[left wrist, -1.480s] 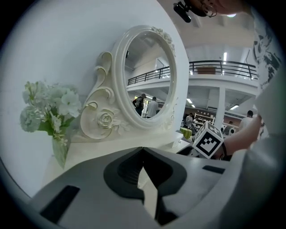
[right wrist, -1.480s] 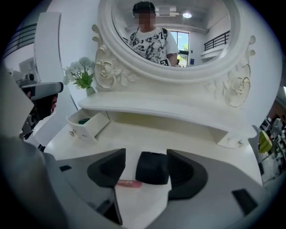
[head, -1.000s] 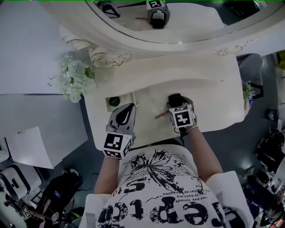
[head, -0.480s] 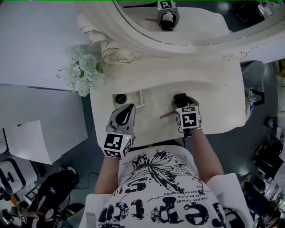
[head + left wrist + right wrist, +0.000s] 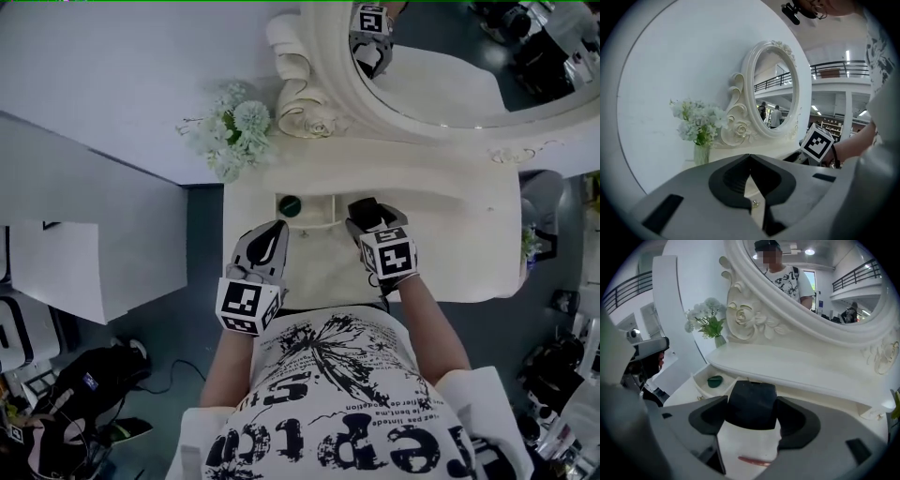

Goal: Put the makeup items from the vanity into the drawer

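Right gripper view: my right gripper (image 5: 752, 409) has its jaws clamped on a black case (image 5: 752, 399); the left gripper (image 5: 750, 161) is closed, empty. That hold looks shallow, so the case could slip and miss the drawer (image 5: 321, 261)

The compact case (image 5: 751, 404) sits right between the right gripper's (image 5: 751, 417) jaws, and a stick (image 5: 754, 461) lies on the surface just under and behind them. Ahead and to that gripper's left is the open drawer (image 5: 311, 208) with a small item (image 5: 289, 205) in its side compartment. Farther ahead-left the flowers (image 5: 230, 136) stand on the vanity (image 5: 450, 234), the mirror (image 5: 450, 66) rises at the back, and the left gripper (image 5: 750, 161) sits off to the left, just before the drawer.
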A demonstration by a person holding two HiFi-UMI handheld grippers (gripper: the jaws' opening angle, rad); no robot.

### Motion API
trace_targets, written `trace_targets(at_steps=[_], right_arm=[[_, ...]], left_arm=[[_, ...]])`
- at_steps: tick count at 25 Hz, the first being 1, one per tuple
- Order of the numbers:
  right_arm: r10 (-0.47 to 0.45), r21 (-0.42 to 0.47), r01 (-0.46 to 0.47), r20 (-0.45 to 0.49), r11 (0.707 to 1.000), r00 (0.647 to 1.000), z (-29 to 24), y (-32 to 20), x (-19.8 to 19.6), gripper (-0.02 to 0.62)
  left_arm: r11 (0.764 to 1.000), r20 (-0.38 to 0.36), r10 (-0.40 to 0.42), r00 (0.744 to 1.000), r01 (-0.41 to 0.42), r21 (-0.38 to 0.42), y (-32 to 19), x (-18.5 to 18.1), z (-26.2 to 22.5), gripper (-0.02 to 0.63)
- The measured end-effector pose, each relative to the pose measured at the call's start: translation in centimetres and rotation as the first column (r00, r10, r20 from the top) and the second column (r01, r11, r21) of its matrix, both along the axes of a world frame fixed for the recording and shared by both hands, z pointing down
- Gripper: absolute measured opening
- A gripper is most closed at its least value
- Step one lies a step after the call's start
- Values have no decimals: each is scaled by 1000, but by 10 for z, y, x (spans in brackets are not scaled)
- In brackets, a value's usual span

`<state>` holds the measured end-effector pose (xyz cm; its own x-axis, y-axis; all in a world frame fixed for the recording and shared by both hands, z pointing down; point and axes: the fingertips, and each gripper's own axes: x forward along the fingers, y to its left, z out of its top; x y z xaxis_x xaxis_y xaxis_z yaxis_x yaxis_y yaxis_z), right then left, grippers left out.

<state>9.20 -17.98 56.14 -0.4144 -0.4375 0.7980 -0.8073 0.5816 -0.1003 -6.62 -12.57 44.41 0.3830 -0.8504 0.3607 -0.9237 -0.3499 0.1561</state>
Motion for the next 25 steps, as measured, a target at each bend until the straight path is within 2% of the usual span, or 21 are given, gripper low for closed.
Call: trace_targets(at_steps=[7,15,18,22,25], right_arm=[[-151,5,151,20,989,988,-12,11,-79,330],[-258,-63,261,48,963,965,-8,28,-131,330],[-269,-71,271,36,960,962,-5,28,-137,330],[-250,-13,250,-3,968,968,-8,17,-138,328],[-229,16,229,8,973,973,-13,15,-138,330]], left_arm=[[997,-3,-80,997,80,13,21,-49,-6,20],[990,-6,-143,990,143,0,32,-85,-4,20],[989,-9,-151,988,151,-3,34,-90,-3,20],[988,-8,-155,988,155,-7,36,-94,-2,20],[989,-7,-148,989,148,-3,34,-95,-3,20]])
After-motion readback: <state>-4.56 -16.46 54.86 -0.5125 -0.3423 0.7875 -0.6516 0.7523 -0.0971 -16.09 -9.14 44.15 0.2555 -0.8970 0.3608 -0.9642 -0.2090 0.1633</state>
